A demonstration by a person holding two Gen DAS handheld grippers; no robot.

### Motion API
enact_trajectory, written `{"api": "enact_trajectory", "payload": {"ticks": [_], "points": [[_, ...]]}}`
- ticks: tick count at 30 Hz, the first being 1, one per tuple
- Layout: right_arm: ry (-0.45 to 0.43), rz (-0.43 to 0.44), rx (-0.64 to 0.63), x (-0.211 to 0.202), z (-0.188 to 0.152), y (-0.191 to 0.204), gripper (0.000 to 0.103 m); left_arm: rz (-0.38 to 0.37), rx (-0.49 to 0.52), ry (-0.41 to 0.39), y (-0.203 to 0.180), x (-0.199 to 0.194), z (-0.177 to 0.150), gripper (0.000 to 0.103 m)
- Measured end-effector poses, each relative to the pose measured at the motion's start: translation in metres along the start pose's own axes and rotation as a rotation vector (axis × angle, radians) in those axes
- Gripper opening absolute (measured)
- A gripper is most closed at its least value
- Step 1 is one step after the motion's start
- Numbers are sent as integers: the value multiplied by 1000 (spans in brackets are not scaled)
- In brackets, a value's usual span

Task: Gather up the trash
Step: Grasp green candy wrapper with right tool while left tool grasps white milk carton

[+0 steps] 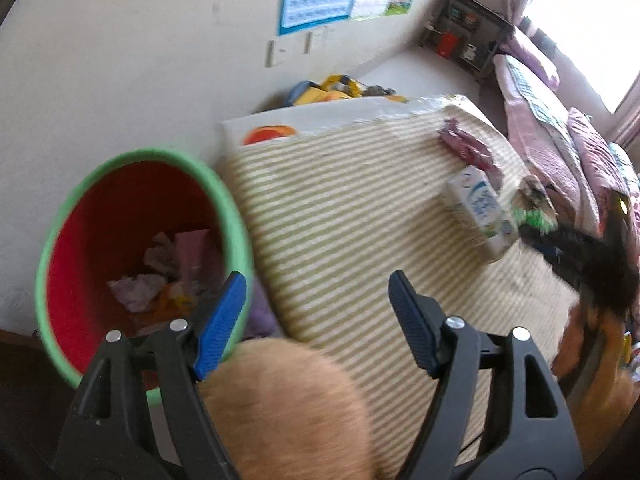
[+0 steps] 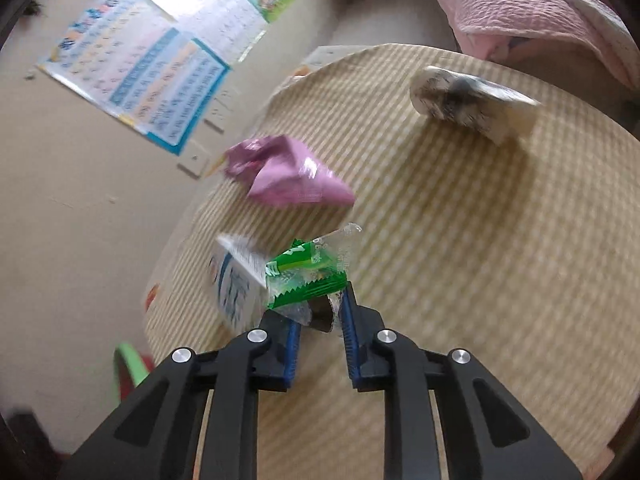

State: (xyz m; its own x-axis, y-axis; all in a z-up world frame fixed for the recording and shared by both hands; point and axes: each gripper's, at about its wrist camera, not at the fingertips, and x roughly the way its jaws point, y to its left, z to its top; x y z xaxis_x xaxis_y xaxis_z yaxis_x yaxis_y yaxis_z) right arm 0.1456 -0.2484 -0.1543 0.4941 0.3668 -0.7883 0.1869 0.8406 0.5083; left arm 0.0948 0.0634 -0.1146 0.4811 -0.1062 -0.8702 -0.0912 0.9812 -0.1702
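Observation:
My left gripper (image 1: 318, 294) is open and empty, held above the near edge of the striped table (image 1: 340, 208), beside a red bin with a green rim (image 1: 148, 156) that holds several pieces of trash. My right gripper (image 2: 320, 312) is shut on a green and clear candy wrapper (image 2: 310, 272) and holds it above the table (image 2: 460, 240). On the table lie a purple wrapper (image 2: 288, 176), a white and blue carton (image 2: 236, 276) and a crumpled white packet (image 2: 464, 100). The carton (image 1: 480, 210) and the purple wrapper (image 1: 468, 146) also show in the left wrist view, with the right gripper blurred at the right edge.
A blurred orange-tan rounded shape (image 1: 280, 408) lies under the left gripper. A wall with posters (image 2: 140, 72) runs behind the table. A bed with pink quilts (image 1: 560, 128) stands to the right, a dark shelf (image 1: 464, 28) at the far end. The bin's rim shows low left (image 2: 128, 364).

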Motion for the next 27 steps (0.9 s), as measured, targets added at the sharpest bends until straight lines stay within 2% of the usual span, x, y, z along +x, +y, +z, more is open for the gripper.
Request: {"api": "enact_trajectory", "payload": {"ticks": [8,12,15,18,20,21,23,27], "points": [[-32,-128,-44,-45,-68,-29,18,-120,-19,59,-91,50,30,74],[-58,-173,-67,-53,-83,-40,20,-59,5,35,-143,80,46,76],[-60,-149,-57,-56,-86,-47,24,1,12,52,-171,104,53,78],[-58,-120,-54,-57,-88,-50,46,75,-18,67,-180,120,54,80],[-72,-102,-51,-61,-89,-52,56,104,-38,83,-184,128,53,85],[-82,-94,-47,-64,-90,-53,59,113,-45,83,-185,132,52,92],[-96,-82,-34,-67,-89,-56,60,149,-33,98,-189,138,51,93],[-102,-67,1,-68,-88,-64,60,168,18,135,-196,149,47,93]]}}
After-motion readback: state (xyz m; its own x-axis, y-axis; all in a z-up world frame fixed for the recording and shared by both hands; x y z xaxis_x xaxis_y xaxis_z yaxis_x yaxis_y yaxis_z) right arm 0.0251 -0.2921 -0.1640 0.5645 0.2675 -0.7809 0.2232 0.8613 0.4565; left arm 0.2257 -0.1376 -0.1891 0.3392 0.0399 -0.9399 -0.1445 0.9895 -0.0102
